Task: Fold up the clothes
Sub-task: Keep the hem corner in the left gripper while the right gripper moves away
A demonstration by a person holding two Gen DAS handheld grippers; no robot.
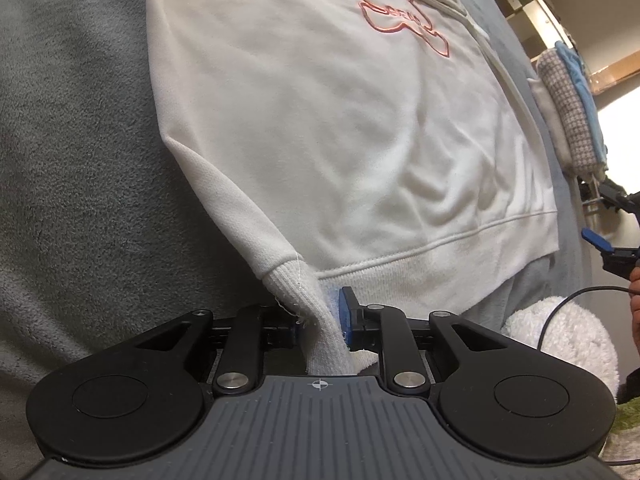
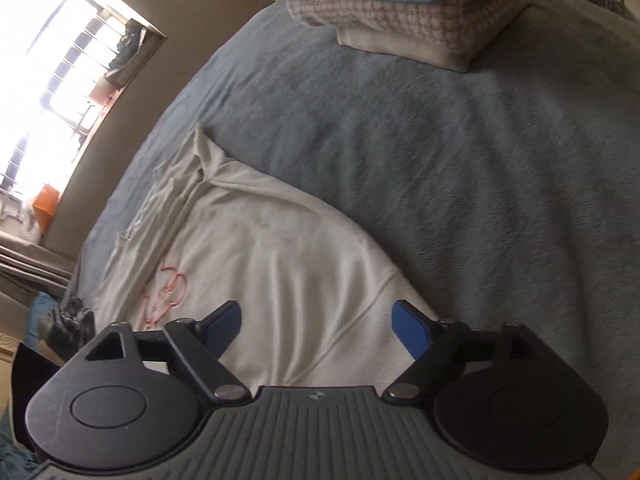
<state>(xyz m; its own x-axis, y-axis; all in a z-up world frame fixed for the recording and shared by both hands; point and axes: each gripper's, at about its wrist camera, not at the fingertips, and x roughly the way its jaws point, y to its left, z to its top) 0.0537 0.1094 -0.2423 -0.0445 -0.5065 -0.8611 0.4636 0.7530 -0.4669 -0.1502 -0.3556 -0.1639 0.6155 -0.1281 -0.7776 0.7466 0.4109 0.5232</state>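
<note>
Sweatshirt point(image 1: 340, 120) flat, hem twd left gripper point(image 1: 320, 324), cuff point(image 1: 304, 292) pinched.

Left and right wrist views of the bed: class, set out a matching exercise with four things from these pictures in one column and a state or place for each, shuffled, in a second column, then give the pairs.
Things
1. left gripper
2. right gripper
3. white sweatshirt
4. folded pile

States or places
A. stacked at the far end of the bed
B. jaws wide apart, nothing between them
C. shut on the ribbed cuff
D. spread on the grey blanket, pink outline on its chest

Pairs: 1-C, 2-B, 3-D, 4-A
</note>
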